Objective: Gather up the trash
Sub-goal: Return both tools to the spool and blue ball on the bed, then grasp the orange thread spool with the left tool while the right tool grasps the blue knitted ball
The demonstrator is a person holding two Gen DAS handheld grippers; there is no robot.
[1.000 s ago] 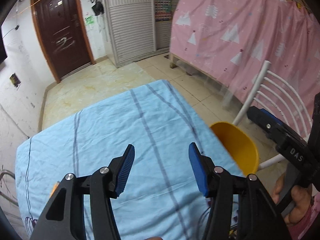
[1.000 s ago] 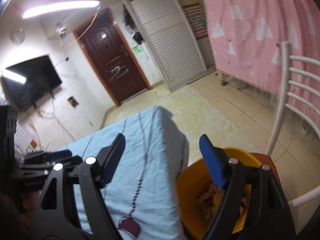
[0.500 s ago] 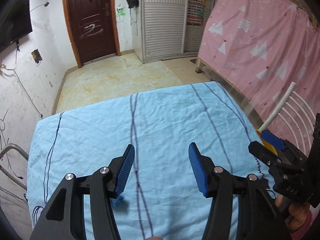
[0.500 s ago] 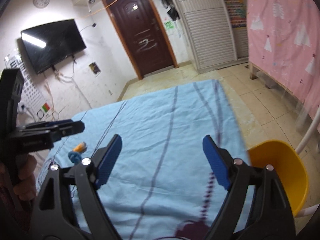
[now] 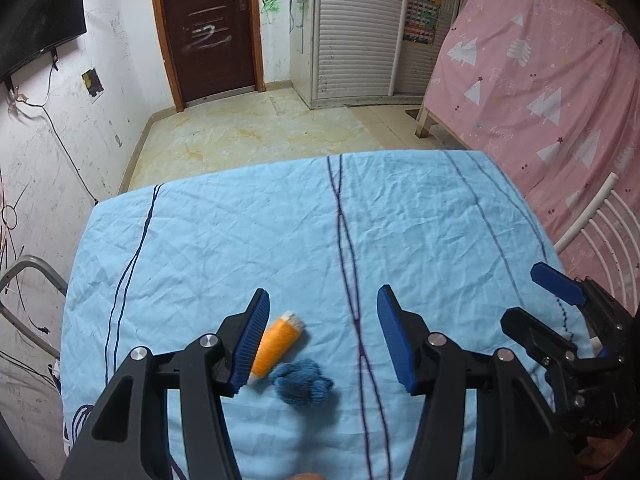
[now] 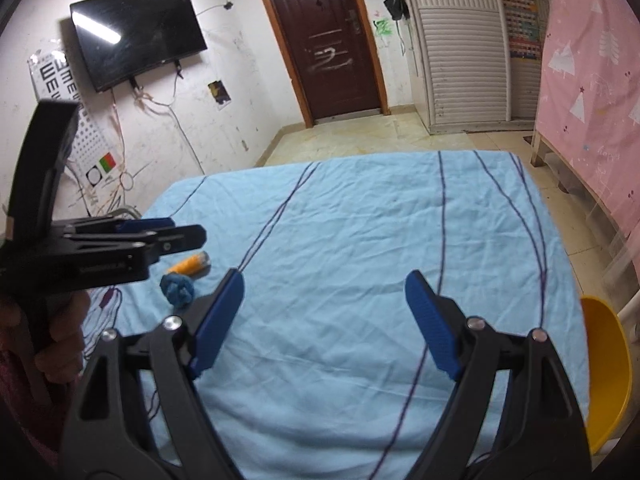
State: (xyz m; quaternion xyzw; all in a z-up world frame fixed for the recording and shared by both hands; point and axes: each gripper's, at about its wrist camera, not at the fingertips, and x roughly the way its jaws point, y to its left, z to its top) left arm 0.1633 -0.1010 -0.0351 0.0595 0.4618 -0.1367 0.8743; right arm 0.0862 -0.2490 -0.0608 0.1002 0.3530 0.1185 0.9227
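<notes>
An orange spool of thread (image 5: pixel 278 344) and a crumpled blue wad (image 5: pixel 301 383) lie on the blue tablecloth (image 5: pixel 280 240). My left gripper (image 5: pixel 322 330) is open and empty, held just above them, with the spool by its left finger. In the right wrist view the spool (image 6: pixel 188 265) and the wad (image 6: pixel 177 288) sit at the left, under the left gripper (image 6: pixel 168 232). My right gripper (image 6: pixel 324 320) is open and empty over the middle of the cloth. The yellow bin (image 6: pixel 606 372) stands off the table's right edge.
A white metal chair (image 5: pixel 596 224) stands at the table's right side, before a pink curtain (image 5: pixel 540 80). A grey metal frame (image 5: pixel 28 292) is at the left. Tiled floor (image 5: pixel 248 132) leads to a brown door (image 5: pixel 208 28).
Both grippers have swung left, away from the yellow bin. The spool and blue wad have come into view between the left gripper's fingers. Both stay open.
</notes>
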